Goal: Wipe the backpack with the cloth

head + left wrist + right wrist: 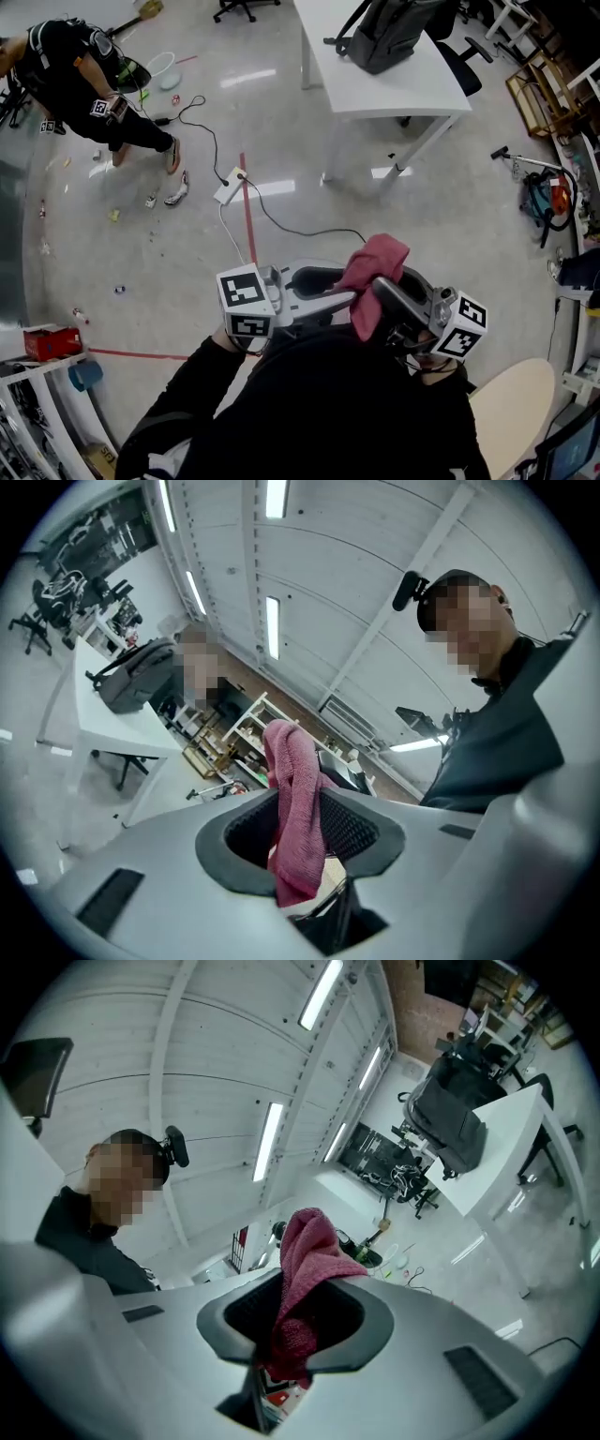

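Over floor (pixel 281 112), right fingers (pixel 441 1335) pinch cloth (pixel 305 1260); left fingers (pixel 159 874) flank it

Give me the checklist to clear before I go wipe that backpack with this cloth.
1. Pink terry cloth gripped by right claw: ok, its jaws are closed on the cloth.
2. Left claw free of the cloth: not ok, the cloth passes between its parted jaws.
3. Grey backpack within reach: not ok, it sits far off on the white table.
4. Way to the table clear: not ok, a black cable and a white power strip lie on the shiny floor in between.
5. Dirty spots on the backpack located: cannot tell, it is too small to see.
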